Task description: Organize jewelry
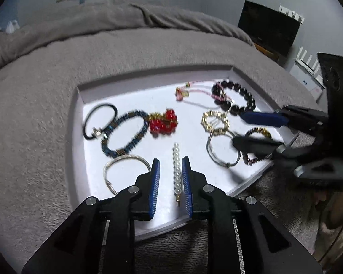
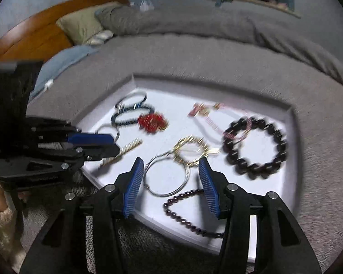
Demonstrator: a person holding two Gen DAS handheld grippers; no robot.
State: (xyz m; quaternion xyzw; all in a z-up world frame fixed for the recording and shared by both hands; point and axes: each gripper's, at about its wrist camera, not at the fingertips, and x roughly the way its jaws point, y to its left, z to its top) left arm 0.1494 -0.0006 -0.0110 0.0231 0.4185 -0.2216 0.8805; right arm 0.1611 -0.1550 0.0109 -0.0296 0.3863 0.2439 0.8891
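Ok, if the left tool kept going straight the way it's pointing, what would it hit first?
Most likely the pearl strand, which lies lengthwise between the left tool's open fingers on the white tray. Depth is hard to judge.

1. A shallow white rectangular tray sits on a grey fleece blanket.
2. The left gripper, with black arms and blue ribbed pads, has its jaws slightly apart, either side of a straight white pearl-bead strand without pressing on it.
3. A silver metal bangle lies just left of it.
4. A red bead cluster lies beyond.
5. The right gripper reaches in over a thin wire hoop.
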